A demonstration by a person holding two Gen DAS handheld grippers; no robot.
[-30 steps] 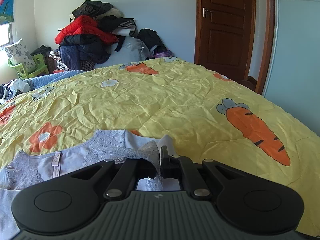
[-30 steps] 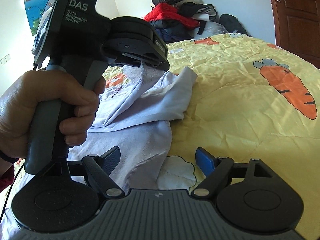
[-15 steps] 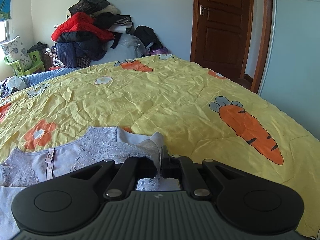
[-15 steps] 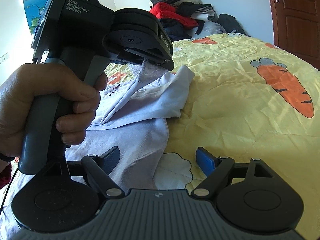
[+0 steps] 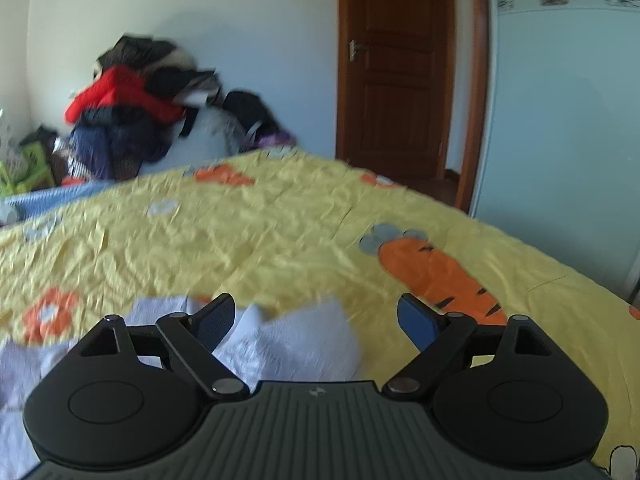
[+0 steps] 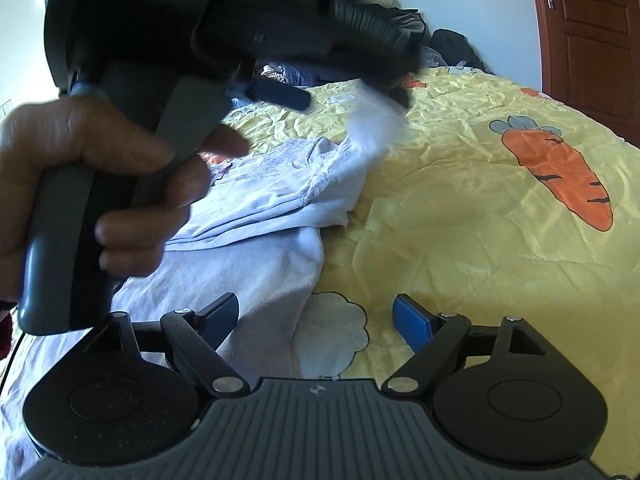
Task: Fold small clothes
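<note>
Your left gripper [image 5: 316, 314] has just been opening, both grippers hold nothing, so the folded sleeve [image 6: 320, 184] of the lilac top [image 6: 248, 276] may spring back near the quilt's [image 6: 460, 248] edge.

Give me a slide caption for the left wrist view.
Open left gripper above a lavender top lying on a yellow carrot-print bedspread.

- The right gripper [image 6: 316, 322] is showing blue pads, black linkage arms, silver screws, a ribbed grey body.
- The left gripper [image 5: 316, 320] is looking identical.
- The left hand [image 6: 104, 196] is wrapping a grey handle.
</note>
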